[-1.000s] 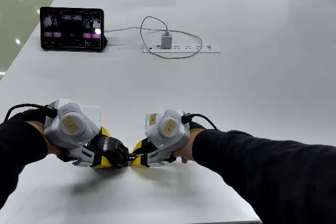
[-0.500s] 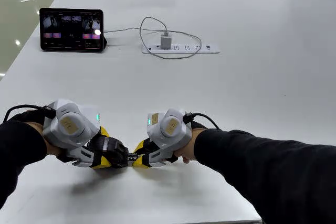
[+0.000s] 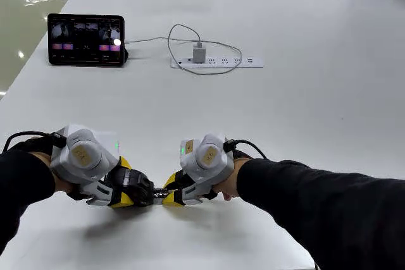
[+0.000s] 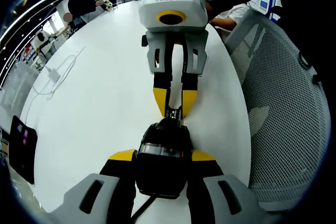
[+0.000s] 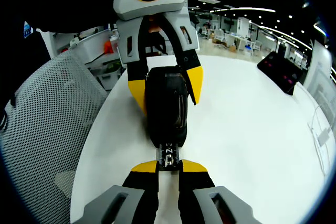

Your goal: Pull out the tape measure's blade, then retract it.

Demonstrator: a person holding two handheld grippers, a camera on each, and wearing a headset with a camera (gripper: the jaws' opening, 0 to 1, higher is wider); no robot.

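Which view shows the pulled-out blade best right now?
The right gripper view: the blade, numerals readable, runs from the case into the right hand-held gripper. In the left gripper view the case hides most of it; in the head view it is a sliver.

Black tape measure (image 5: 165, 106), its blade (image 5: 169, 157) pale with black numerals; left gripper (image 3: 135, 188) and right gripper (image 3: 169, 195) grey-white, jaws yellow-tipped; surface (image 3: 285, 112) white.
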